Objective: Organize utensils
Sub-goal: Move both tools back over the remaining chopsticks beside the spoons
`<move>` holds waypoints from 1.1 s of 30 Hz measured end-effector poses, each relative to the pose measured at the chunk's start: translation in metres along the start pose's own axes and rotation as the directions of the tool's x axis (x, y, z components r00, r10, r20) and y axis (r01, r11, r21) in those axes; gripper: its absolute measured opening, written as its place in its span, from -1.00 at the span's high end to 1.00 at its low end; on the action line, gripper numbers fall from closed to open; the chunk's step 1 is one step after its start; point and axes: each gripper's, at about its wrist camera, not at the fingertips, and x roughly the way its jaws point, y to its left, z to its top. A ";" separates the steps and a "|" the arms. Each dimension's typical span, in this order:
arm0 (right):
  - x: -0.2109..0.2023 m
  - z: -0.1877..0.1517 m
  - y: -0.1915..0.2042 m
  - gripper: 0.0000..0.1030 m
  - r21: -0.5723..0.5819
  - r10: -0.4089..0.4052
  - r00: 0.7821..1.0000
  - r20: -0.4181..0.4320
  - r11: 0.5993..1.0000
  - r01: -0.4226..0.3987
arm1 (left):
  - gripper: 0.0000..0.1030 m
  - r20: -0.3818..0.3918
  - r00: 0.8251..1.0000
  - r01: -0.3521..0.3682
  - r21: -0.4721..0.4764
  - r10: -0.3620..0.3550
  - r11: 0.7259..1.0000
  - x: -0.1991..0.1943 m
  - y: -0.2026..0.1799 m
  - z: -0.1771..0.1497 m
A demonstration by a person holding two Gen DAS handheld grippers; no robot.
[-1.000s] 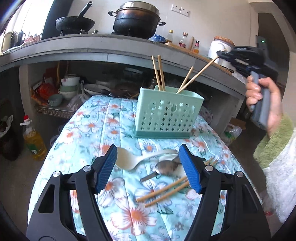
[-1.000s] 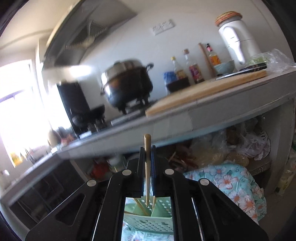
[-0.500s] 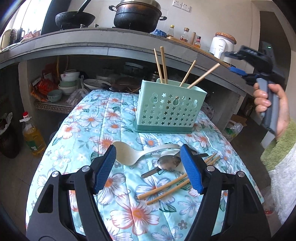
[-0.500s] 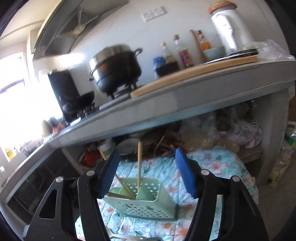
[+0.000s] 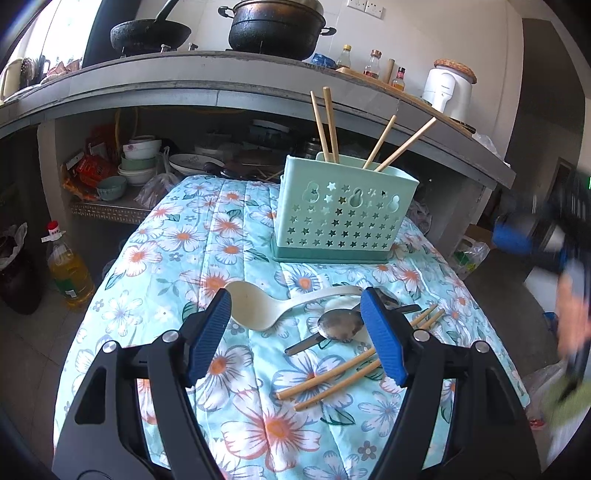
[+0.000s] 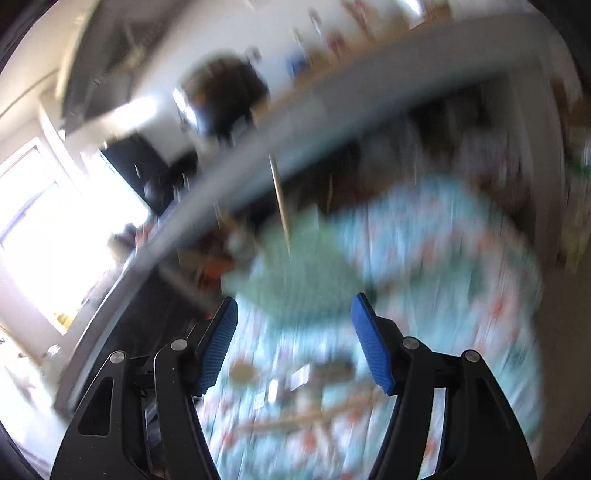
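Note:
A mint utensil caddy (image 5: 343, 218) with star holes stands at the far side of the floral table and holds several wooden chopsticks (image 5: 327, 122). Nearer lie a cream rice paddle (image 5: 258, 308), a metal spoon (image 5: 338, 326) and two loose chopsticks (image 5: 340, 373). My left gripper (image 5: 295, 332) is open and empty, low over these utensils. My right gripper (image 6: 293, 339) is open and empty; its view is badly blurred, with the caddy (image 6: 295, 280) ahead. It shows blurred at the right edge of the left wrist view (image 5: 554, 236).
A concrete counter (image 5: 221, 77) behind the table carries a black pot (image 5: 275, 27), a wok, bottles and a white kettle (image 5: 447, 86). Bowls and plates fill the shelf below. An oil bottle (image 5: 68, 269) stands on the floor at left.
My right gripper opened and let go of the chopstick, which now stands in the caddy. It has since swung down and away to the right. My left gripper stayed open.

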 end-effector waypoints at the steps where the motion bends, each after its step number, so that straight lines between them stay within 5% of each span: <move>1: 0.008 -0.014 -0.011 -0.22 0.045 0.003 0.999 -0.039 0.999 -0.001 | -0.33 -0.003 1.000 -0.002 0.001 0.002 1.000 0.001 -0.001 0.000; 9: 0.025 -0.069 -0.060 -0.22 0.301 0.056 0.991 -0.118 0.954 -0.018 | -0.33 -0.030 1.000 0.004 0.003 -0.004 1.000 0.006 -0.007 -0.002; 33: 0.028 -0.087 -0.082 -0.22 0.424 0.157 0.982 -0.109 0.900 -0.096 | -0.33 -0.059 0.997 -0.044 0.052 0.047 0.998 0.017 -0.029 0.006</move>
